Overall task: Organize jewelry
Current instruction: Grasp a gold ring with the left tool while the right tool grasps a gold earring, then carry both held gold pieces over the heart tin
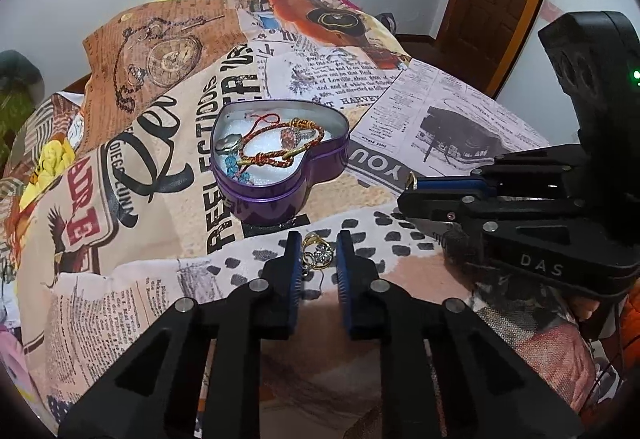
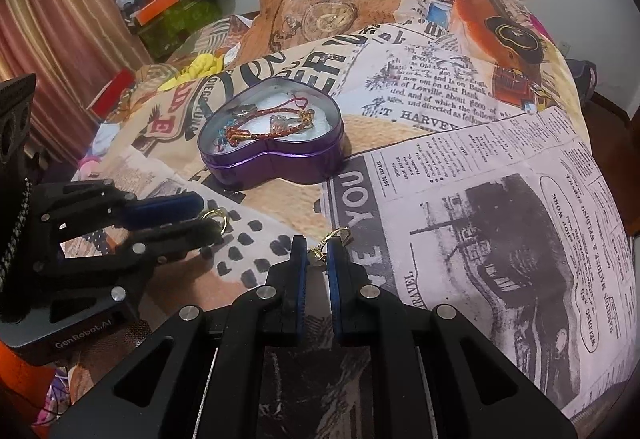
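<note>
Jewelry is sitting in two places: your left gripper [image 1: 318, 253] jaws are pinching a gold earring with clear stones [image 1: 319, 254] down on the printed bedspread [image 1: 440, 111], and your right gripper [image 2: 318, 254] jaws are pressing together on a gold earring [image 2: 334, 237]. Just beyond both jaws, the purple heart-shaped tin [image 1: 276, 195] is lying open, holding a braided bracelet [image 1: 280, 143] and rings.

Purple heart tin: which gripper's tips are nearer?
Roughly even, left maybe slightly nearer. Left gripper sits in front of the purple heart tin; right gripper in front, off to its right.
</note>
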### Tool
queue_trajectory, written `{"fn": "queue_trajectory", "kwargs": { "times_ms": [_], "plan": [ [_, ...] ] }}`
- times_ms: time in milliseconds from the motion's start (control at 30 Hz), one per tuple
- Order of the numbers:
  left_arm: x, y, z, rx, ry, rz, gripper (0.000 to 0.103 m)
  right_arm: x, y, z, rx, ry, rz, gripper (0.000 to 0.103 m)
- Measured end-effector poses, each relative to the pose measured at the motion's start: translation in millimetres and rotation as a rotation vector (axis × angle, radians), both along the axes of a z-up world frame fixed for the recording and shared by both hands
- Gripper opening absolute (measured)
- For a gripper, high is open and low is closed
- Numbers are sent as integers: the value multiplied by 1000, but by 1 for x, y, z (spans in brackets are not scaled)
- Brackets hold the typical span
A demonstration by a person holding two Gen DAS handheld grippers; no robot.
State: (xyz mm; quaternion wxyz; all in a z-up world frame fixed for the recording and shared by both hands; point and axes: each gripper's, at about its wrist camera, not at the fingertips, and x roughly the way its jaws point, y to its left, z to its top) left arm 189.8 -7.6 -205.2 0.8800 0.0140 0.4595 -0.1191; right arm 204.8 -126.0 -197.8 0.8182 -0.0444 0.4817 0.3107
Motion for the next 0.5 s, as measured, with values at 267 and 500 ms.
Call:
{"fn": "queue_trajectory", "kwargs": {
  "times_ms": [267,500],
  "plan": [
    [0,-5,-2,9,-12,-9,0,-1,0,1,3,-9,1,9],
    [-6,5,15,-24,-52,29,0,-3,-3,12,13,-33,-10,9]
  ]
}}
